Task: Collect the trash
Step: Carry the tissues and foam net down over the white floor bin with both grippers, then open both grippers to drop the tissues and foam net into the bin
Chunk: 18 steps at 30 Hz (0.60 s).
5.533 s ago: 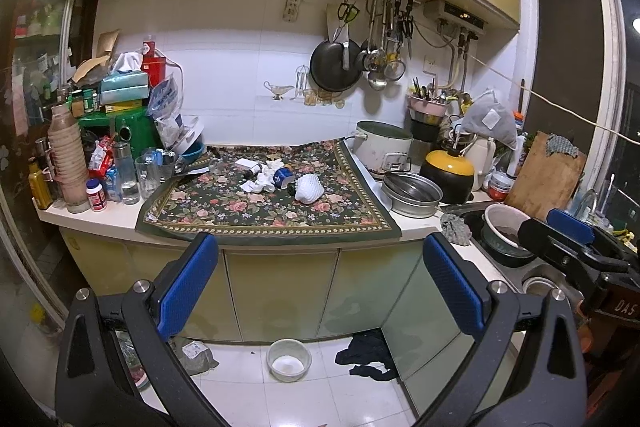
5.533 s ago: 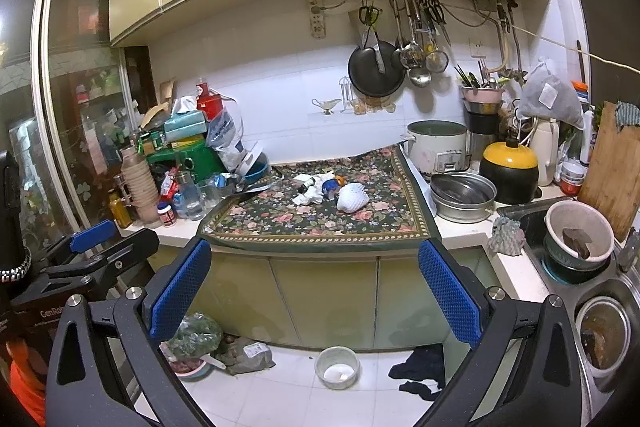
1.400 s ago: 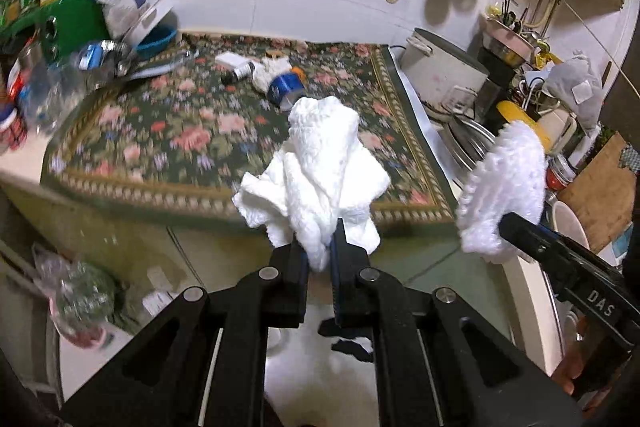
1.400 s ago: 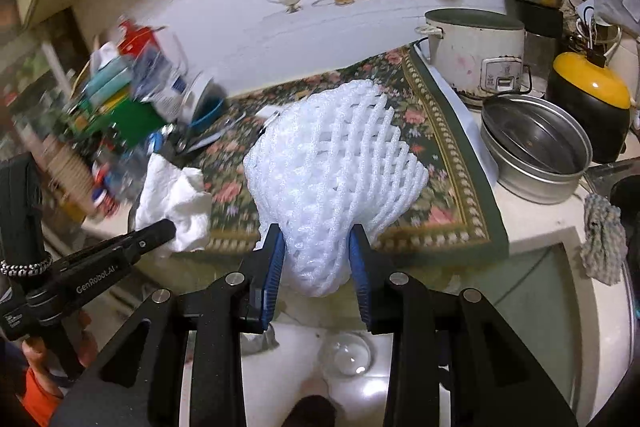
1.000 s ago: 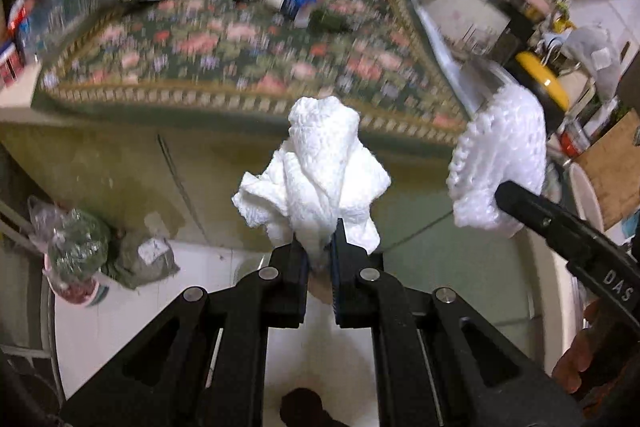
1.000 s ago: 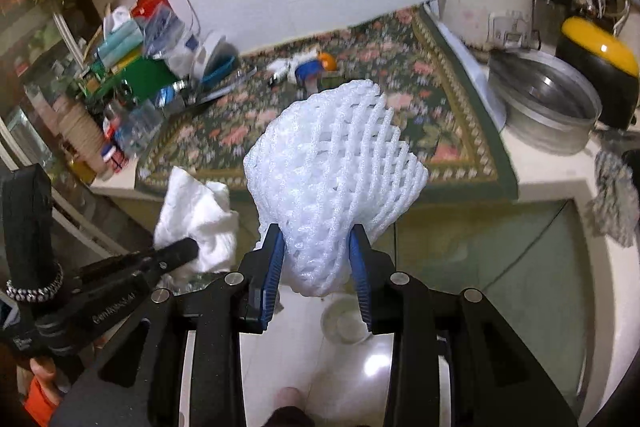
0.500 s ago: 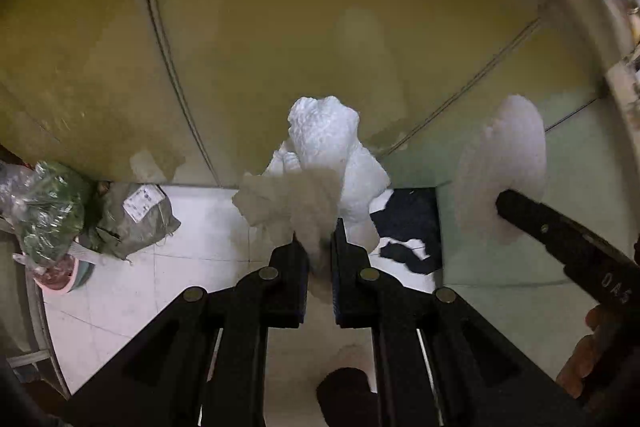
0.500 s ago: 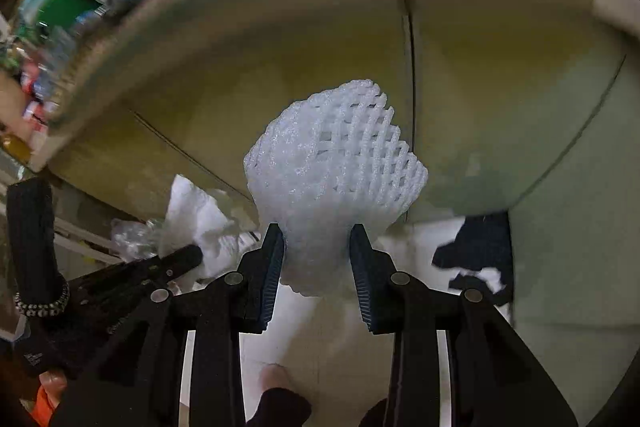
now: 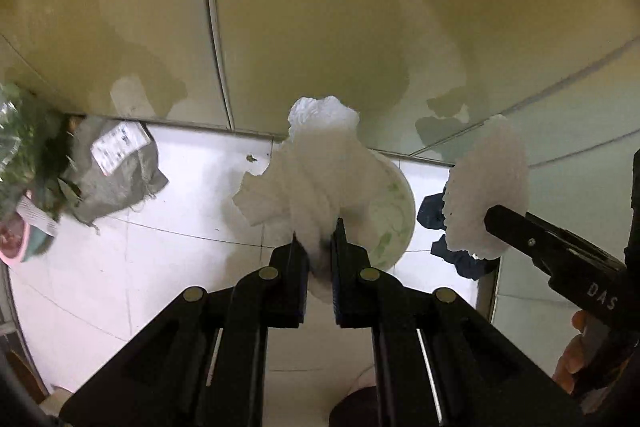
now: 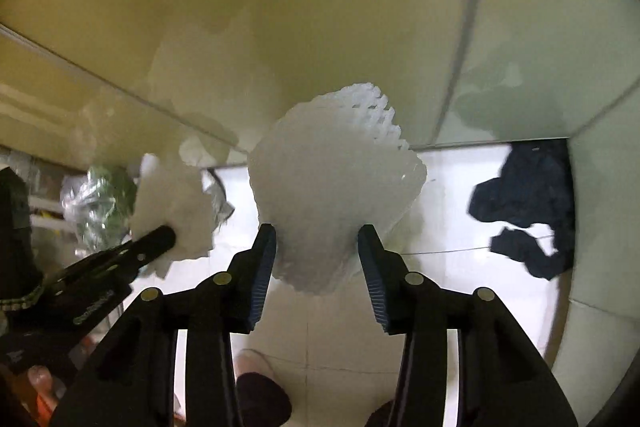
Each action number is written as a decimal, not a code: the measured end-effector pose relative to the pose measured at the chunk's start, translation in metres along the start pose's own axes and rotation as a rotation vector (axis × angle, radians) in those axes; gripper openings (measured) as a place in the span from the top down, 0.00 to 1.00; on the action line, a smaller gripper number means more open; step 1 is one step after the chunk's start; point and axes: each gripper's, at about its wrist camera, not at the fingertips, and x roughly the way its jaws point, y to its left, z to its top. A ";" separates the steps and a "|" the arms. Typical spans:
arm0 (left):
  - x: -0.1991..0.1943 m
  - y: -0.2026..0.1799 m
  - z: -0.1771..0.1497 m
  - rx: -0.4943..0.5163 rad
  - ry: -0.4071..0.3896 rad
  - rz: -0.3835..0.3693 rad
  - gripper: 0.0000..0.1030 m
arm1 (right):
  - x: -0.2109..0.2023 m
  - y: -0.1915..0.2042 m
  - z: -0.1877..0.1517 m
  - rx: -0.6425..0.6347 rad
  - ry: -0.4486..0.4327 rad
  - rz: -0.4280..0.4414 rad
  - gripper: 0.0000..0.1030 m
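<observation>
My left gripper (image 9: 318, 239) is shut on a crumpled white paper towel (image 9: 308, 167) and holds it low over a white bowl (image 9: 390, 215) that stands on the floor tiles. My right gripper (image 10: 316, 247) is shut on a white foam fruit net (image 10: 336, 179), its blue pads (image 10: 262, 271) pressing its sides. The foam net also shows at the right of the left wrist view (image 9: 486, 187). The paper towel shows at the left of the right wrist view (image 10: 172, 203).
Yellow-green cabinet doors (image 9: 320, 7) fill the background close ahead. A grey bag with a label (image 9: 114, 167) and a bag of greens (image 9: 24, 155) lie on the floor at left. A dark blue cloth (image 10: 524, 203) lies on the tiles at right.
Both grippers have dropped from the countertop level to near the floor, each still holding its item. The white bowl has come into view under the paper towel.
</observation>
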 end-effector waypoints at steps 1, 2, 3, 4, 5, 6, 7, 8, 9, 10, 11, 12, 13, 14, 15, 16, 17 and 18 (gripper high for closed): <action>0.009 0.001 0.000 -0.002 0.006 -0.001 0.92 | 0.008 -0.001 0.001 -0.015 0.004 -0.004 0.58; 0.015 -0.002 0.002 0.000 0.012 0.000 0.92 | 0.013 0.000 0.001 -0.028 0.002 -0.015 0.55; 0.022 -0.002 0.003 0.003 0.016 -0.001 0.92 | 0.018 -0.001 0.001 -0.043 0.001 -0.030 0.54; 0.028 -0.005 0.004 0.007 0.021 -0.005 0.92 | 0.021 -0.001 0.000 -0.053 0.003 -0.042 0.51; 0.031 -0.009 0.004 0.010 0.025 -0.009 0.92 | 0.024 0.001 -0.001 -0.060 0.006 -0.049 0.51; 0.035 -0.012 0.004 0.014 0.028 -0.014 0.92 | 0.026 0.002 -0.001 -0.065 0.008 -0.051 0.50; 0.038 -0.015 0.005 0.019 0.031 -0.016 0.92 | 0.027 -0.001 -0.001 -0.069 0.011 -0.044 0.46; 0.041 -0.016 0.006 0.024 0.033 -0.017 0.92 | 0.028 -0.003 -0.002 -0.065 0.020 -0.031 0.41; 0.045 -0.020 0.007 0.032 0.037 -0.018 0.92 | 0.027 -0.004 -0.002 -0.058 0.021 -0.021 0.41; 0.048 -0.023 0.007 0.037 0.040 -0.020 0.92 | 0.029 -0.003 -0.001 -0.055 0.017 -0.020 0.41; 0.054 -0.024 0.007 0.040 0.045 -0.023 0.92 | 0.030 -0.002 0.000 -0.055 0.013 -0.024 0.41; 0.057 -0.027 0.008 0.042 0.054 -0.027 0.91 | 0.029 -0.002 0.000 -0.057 0.008 -0.030 0.41; 0.059 -0.027 0.008 0.042 0.062 -0.035 0.83 | 0.024 -0.003 0.000 -0.057 -0.002 -0.040 0.41; 0.063 -0.029 0.008 0.041 0.079 -0.041 0.74 | 0.025 -0.006 0.001 -0.054 -0.009 -0.047 0.41; 0.067 -0.031 0.008 0.036 0.094 -0.036 0.57 | 0.021 -0.008 0.000 -0.050 -0.018 -0.049 0.41; 0.070 -0.030 0.007 0.030 0.091 -0.029 0.48 | 0.020 -0.011 0.001 -0.048 -0.024 -0.051 0.41; 0.070 -0.032 0.007 0.027 0.081 -0.030 0.46 | 0.018 -0.012 0.000 -0.049 -0.030 -0.059 0.41; 0.071 -0.033 0.006 0.030 0.079 -0.035 0.44 | 0.017 -0.013 0.001 -0.052 -0.036 -0.070 0.41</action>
